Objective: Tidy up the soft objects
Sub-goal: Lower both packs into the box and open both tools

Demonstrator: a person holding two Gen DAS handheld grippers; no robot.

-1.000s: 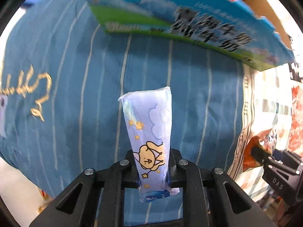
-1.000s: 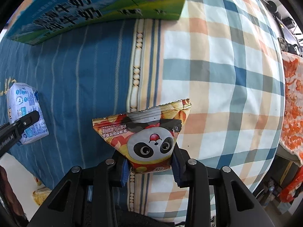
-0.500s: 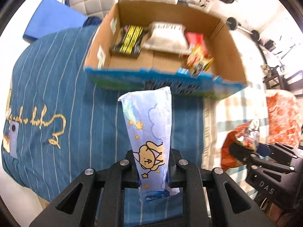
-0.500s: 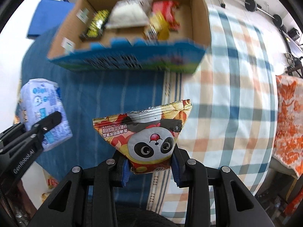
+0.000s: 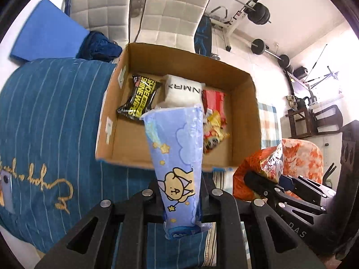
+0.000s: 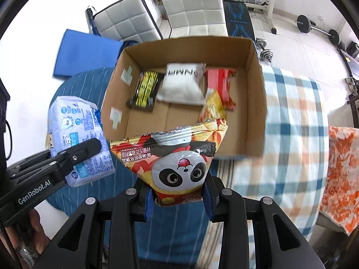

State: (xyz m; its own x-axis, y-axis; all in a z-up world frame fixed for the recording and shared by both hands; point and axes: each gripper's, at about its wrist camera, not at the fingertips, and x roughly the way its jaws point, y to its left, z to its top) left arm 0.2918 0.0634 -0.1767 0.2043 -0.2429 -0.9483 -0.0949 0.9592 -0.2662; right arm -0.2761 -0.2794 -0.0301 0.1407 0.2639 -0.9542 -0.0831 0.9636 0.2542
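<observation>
Here the left gripper point(image 5: 182, 204) pinches a pale blue tissue pack point(image 5: 177, 157) printed with a cartoon bear, and the right gripper point(image 6: 178, 199) clamps a panda snack bag point(image 6: 172, 154). Both packs hang above the near edge of an open cardboard box point(image 6: 255, 85) resting on the cloth-covered surface point(image 6: 291, 116). Inside, along the far wall, lie a black-and-yellow packet point(image 5: 140, 98), a white pouch point(image 5: 182, 92) and a red packet point(image 5: 213, 103).

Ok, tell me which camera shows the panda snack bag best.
The right wrist view: the panda snack bag sits centred, its printed face fully visible, clamped in the right gripper. The left wrist view catches only its orange side at the right edge, partly hidden by that gripper, with no panda visible.
</observation>
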